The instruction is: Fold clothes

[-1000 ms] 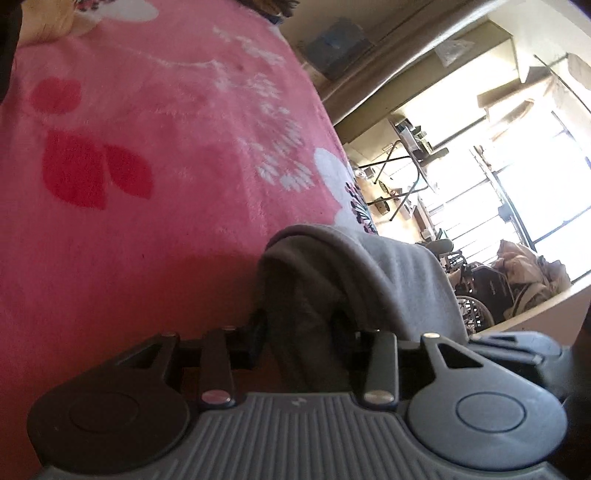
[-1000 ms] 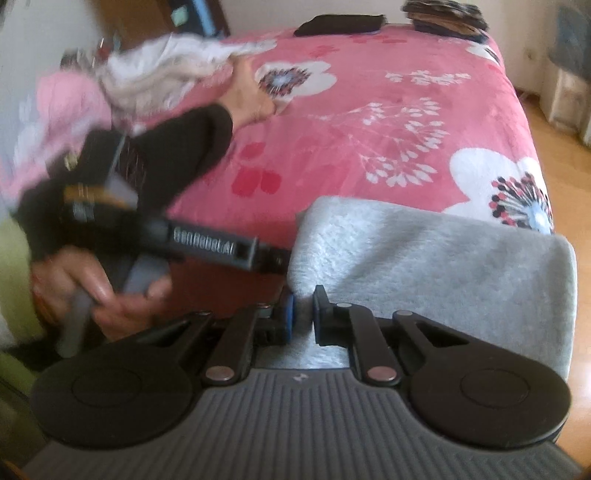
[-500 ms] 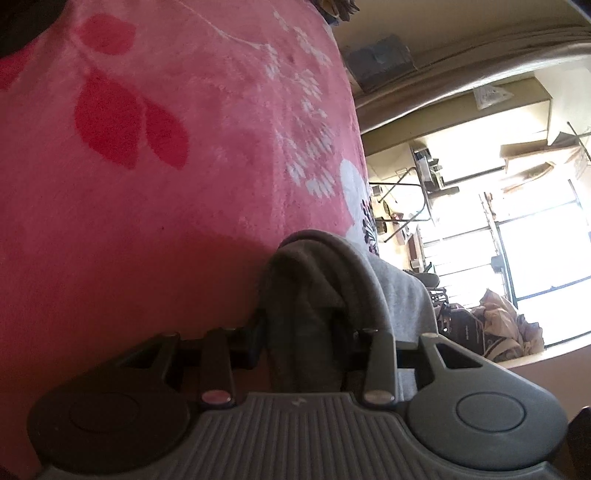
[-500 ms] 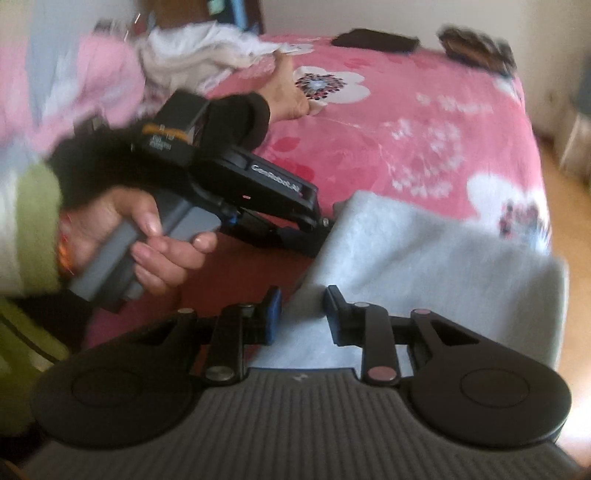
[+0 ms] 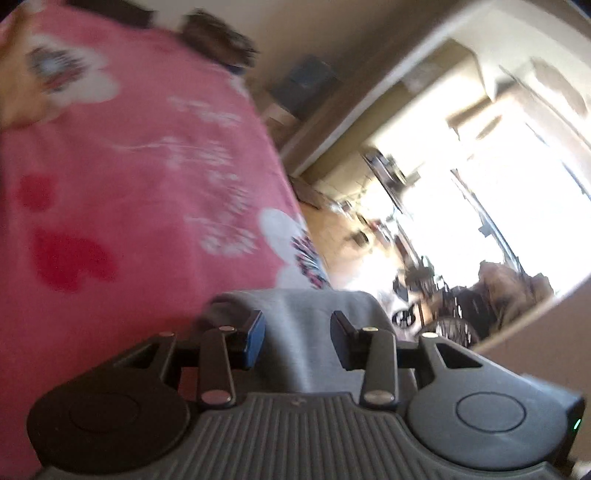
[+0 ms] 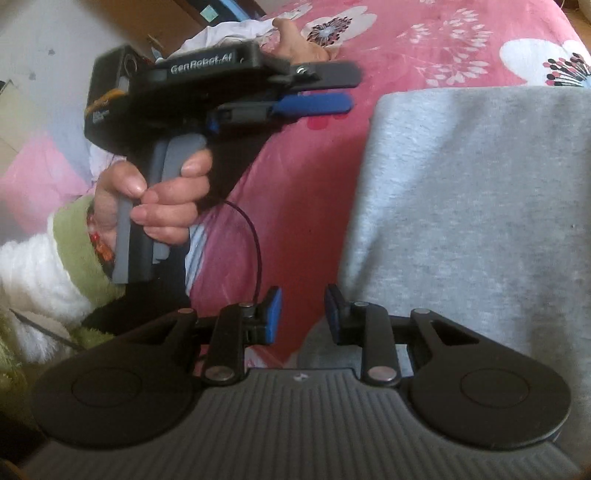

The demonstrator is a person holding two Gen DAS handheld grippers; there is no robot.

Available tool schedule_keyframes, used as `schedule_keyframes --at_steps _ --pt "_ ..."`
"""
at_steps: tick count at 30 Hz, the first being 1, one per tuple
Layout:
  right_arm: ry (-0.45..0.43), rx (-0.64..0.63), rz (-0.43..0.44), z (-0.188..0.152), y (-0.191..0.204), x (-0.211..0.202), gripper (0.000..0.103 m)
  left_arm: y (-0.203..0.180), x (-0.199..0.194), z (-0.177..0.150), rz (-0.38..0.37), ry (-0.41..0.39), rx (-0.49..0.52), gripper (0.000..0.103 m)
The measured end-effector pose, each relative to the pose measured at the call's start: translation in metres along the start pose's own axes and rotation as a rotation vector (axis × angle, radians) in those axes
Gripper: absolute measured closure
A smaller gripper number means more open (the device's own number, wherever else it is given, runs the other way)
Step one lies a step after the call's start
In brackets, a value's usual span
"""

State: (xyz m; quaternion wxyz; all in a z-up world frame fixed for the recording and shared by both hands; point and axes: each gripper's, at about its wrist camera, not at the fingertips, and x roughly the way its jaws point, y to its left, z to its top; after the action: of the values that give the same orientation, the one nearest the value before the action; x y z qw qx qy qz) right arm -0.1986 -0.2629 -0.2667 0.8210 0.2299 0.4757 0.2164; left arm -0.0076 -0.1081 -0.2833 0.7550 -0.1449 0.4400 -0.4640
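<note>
A grey garment (image 6: 461,203) lies folded flat on the pink flowered blanket (image 6: 295,184). My right gripper (image 6: 303,310) hovers at the garment's near left edge, open; pink blanket shows between its blue pads and the cloth only borders the right finger. In the right wrist view my left gripper (image 6: 352,88), held by a hand (image 6: 166,199), floats left of the garment's far corner with its fingers apart and nothing between them. In the blurred left wrist view the left gripper (image 5: 297,325) is open above the grey garment (image 5: 306,306), not pressing on it.
A bare hand (image 6: 295,44) rests on the blanket behind the left gripper, beside a heap of white and pink clothes (image 6: 229,29). Dark items (image 5: 218,37) lie at the bed's far end. Right of the blanket's edge (image 5: 288,206) is floor with furniture.
The left gripper let go of the bunched grey fold and lifted away from it. The right gripper opened off the garment's edge and shifted left; the garment now lies flat.
</note>
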Motion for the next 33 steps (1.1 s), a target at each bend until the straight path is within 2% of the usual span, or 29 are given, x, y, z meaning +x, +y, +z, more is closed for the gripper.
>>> schedule_keyframes --at_steps 3,6,7,8,11,13,18,21,24,26,28,29,30,33 --pt "-0.044 -0.013 0.031 0.0 0.0 -0.018 0.078 -0.003 0.017 -0.007 0.055 0.036 0.036 0.067" --pt "-0.144 0.014 0.081 -0.005 -0.008 -0.046 0.078 0.011 0.02 -0.014 0.08 0.046 -0.005 0.068" --pt "-0.156 0.013 0.072 -0.009 -0.01 -0.052 0.078 0.017 0.019 -0.016 0.083 0.049 -0.021 0.068" --pt "-0.147 -0.01 0.038 -0.015 -0.011 -0.053 0.078 0.023 0.019 -0.019 0.086 0.051 -0.037 0.066" --pt "-0.014 -0.118 -0.139 -0.035 -0.017 -0.029 0.08 0.034 0.017 -0.022 0.08 0.052 -0.064 0.065" --pt "-0.031 -0.153 -0.151 -0.049 -0.02 -0.024 0.083 0.037 0.019 -0.019 0.078 0.051 -0.067 0.065" --pt "-0.078 -0.046 -0.132 -0.041 -0.023 -0.047 0.083 0.012 -0.006 -0.013 0.122 0.001 0.075 0.067" --pt "-0.195 -0.043 -0.123 -0.024 -0.026 -0.077 0.081 -0.014 -0.022 -0.01 0.131 -0.071 0.216 0.066" --pt "-0.343 -0.009 -0.136 -0.002 -0.037 -0.105 0.081 -0.032 -0.015 -0.006 0.092 -0.083 0.272 0.066" --pt "-0.442 0.044 -0.222 0.022 -0.055 -0.109 0.081 -0.035 0.002 -0.004 0.096 -0.055 0.282 0.066" --pt "-0.508 0.083 -0.304 0.043 -0.072 -0.106 0.081 -0.029 0.021 -0.007 0.148 -0.014 0.279 0.067" --pt "-0.525 0.095 -0.344 0.052 -0.08 -0.101 0.081 -0.023 0.029 -0.009 0.177 0.006 0.273 0.073" --pt "-0.494 0.087 -0.386 0.055 -0.089 -0.089 0.081 -0.016 0.037 -0.011 0.203 0.026 0.265 0.085" --pt "-0.403 0.062 -0.508 0.063 -0.115 -0.052 0.084 -0.002 0.038 -0.013 0.171 0.02 0.218 0.087"
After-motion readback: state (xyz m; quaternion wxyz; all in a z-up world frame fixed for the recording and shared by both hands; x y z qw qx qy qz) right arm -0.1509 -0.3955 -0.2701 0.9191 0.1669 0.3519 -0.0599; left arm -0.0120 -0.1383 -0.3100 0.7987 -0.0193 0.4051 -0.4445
